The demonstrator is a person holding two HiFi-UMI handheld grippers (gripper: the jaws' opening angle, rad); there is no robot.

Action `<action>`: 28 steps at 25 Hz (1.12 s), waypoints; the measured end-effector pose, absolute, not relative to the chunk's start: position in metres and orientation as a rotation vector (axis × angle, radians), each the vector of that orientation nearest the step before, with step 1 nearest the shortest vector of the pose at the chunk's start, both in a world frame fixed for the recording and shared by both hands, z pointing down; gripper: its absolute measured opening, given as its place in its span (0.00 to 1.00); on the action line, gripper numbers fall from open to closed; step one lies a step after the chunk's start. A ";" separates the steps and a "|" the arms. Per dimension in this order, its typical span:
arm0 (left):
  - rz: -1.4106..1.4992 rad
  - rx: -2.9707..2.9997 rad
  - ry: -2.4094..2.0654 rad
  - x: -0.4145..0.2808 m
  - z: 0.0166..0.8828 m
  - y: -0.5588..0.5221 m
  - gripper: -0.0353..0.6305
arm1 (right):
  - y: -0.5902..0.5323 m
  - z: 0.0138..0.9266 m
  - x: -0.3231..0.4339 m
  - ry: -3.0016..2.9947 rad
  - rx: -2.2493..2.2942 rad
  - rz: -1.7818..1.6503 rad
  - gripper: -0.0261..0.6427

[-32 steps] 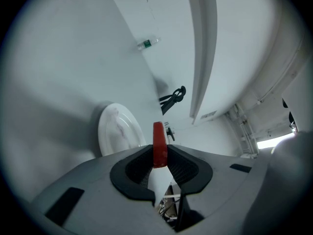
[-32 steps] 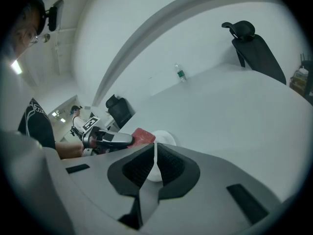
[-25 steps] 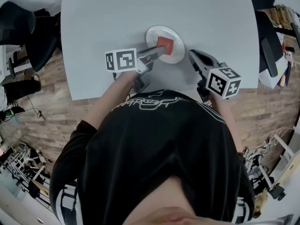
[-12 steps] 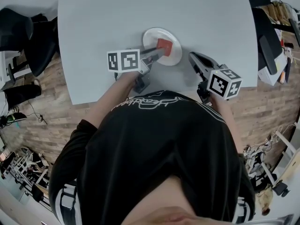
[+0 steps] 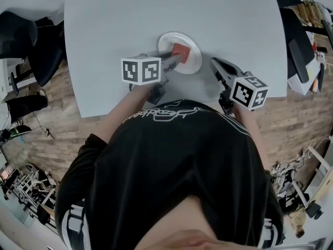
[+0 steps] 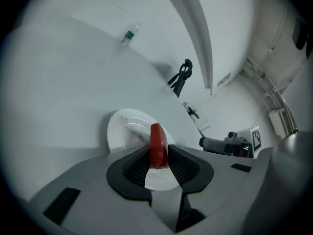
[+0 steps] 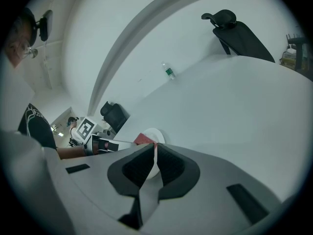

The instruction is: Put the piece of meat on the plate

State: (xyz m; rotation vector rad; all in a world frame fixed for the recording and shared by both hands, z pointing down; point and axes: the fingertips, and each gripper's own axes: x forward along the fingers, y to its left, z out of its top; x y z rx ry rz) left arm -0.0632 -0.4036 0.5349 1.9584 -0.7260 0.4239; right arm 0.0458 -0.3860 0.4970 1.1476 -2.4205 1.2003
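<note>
Since a second ago the left hand-held gripper has rolled; its jaws, just easing apart, still pinch the piece of meat above the plate. The right hand-held gripper stays closed, empty.

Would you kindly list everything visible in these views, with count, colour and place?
table: one, white, fills the upper head view.
plate: one, white, on the table near the person.
piece of meat: one, red, upright over the plate.
water bottle: one, clear with a green label, far across the table.
office chair: one, black, off the table's left side.
floor: wooden, brown, around the table.
left gripper: grey, jaws just been opening, pads on the meat.
right gripper: grey, jaws together, empty, right of the plate.
shirt: black, on the person.
</note>
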 end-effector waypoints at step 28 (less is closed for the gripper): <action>0.282 2.194 -0.901 -0.098 0.462 -0.393 0.36 | -0.386 0.447 0.023 -2.552 1.088 0.973 0.07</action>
